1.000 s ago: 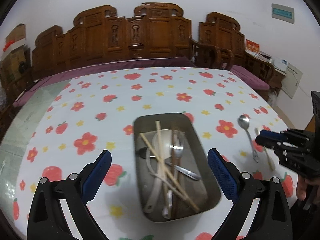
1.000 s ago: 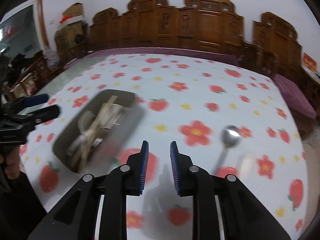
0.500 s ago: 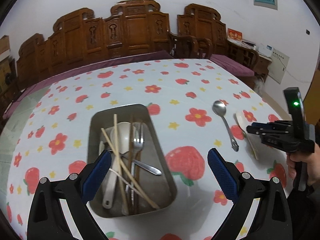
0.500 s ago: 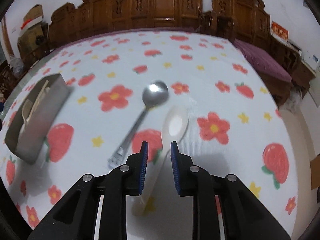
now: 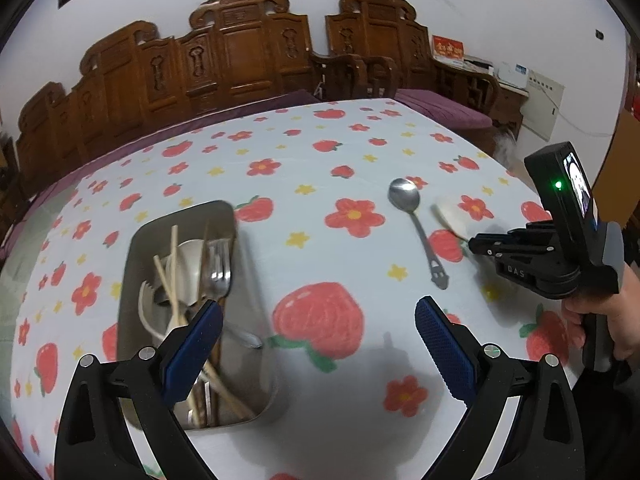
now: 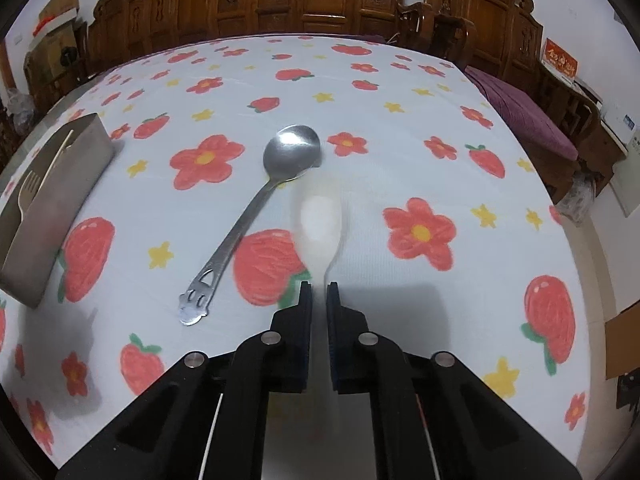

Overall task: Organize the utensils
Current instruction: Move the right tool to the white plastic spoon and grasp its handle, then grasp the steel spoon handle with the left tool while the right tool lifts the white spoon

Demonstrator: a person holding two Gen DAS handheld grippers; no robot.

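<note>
A steel tray (image 5: 132, 256) on the flowered tablecloth holds chopsticks, forks and spoons; it also shows at the left of the right wrist view (image 6: 60, 200). A metal spoon (image 6: 256, 208) lies on the cloth, also in the left wrist view (image 5: 416, 224). Beside it, a white spoon (image 6: 320, 220) has its handle between the jaws of my right gripper (image 6: 319, 292), which is shut on it; its blurred bowl shows in the left wrist view (image 5: 450, 216). My left gripper (image 5: 318, 336) is open and empty above the cloth, between the tray and the metal spoon.
Carved wooden chairs (image 5: 240, 60) line the far side of the table. The table's right edge (image 6: 576, 240) drops off toward a purple cushioned bench (image 6: 520, 116). The right gripper body and the hand on it (image 5: 560, 264) sit at the right.
My right gripper swung from the tray side to the two spoons and closed on the white spoon's handle. My left gripper shifted right, so the tray now sits at its left.
</note>
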